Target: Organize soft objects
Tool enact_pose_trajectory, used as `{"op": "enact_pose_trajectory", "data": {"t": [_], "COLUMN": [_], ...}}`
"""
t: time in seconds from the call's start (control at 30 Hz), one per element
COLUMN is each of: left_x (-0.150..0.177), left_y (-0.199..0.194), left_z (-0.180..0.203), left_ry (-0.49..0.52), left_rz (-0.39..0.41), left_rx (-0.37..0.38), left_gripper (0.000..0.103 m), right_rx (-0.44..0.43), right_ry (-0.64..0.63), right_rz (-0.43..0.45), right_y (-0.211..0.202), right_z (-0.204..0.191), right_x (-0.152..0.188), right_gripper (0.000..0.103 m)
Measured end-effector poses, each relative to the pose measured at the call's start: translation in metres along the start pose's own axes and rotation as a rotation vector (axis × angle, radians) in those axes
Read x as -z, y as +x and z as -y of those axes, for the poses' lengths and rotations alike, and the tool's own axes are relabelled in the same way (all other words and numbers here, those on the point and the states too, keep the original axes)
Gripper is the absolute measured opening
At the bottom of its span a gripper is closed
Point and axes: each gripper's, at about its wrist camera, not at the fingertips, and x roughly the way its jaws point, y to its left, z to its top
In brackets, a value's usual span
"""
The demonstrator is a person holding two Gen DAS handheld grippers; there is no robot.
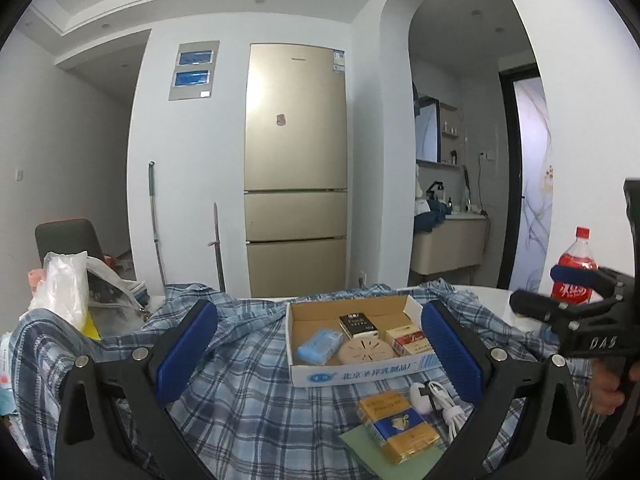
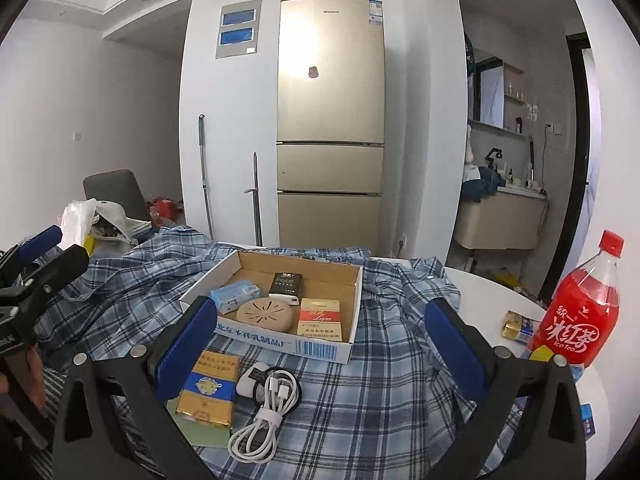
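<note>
My left gripper [image 1: 319, 354] and right gripper [image 2: 320, 344], fingers released, hover before the cardboard tray [image 2: 358, 300]; beneath it the plaid shirt [image 2: 360, 392] lies unfolded; organizing seemingly unstarted.

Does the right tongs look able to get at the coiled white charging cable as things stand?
Probably yes: the right tongs are open and empty, and the coiled white charging cable lies uncovered on the blue plaid shirt, just ahead between the pads.
</note>
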Motion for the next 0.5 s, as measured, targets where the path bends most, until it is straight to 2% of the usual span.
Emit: {"op": "enact_pose_trajectory", "data": {"t": [0.1,0.23,0.4,0.5], "left_x": [0.005,0.006,0.008,0.006], "left_y": [0.0,0.0,0.011,0.009], "left_z": [0.003,0.005,0.011,0.012], "left_ry": [0.008,0.024,0.066,0.066], "left_rz": [-0.001,0.001,-0.073,-0.072], "left_rx": [-0.046,-0.05,-0.074,-0.067], "left_gripper": [0.103,0.103,0.103,0.103], "right_rx": [-0.002,0.001,-0.005,-0.004], "right_ry": [0.002,-0.002,0.012,0.023], "right_rz": [0.006,0.01,-0.001,-0.018], "right_y": [-0.003,-0.006,-0.007,-0.007], "right_z": [0.001,0.001,0.002,0.003], "right_x": [-0.003,-0.004,-0.006,-0.007], "right_gripper": [0.103,0.103,0.103,0.103]}}
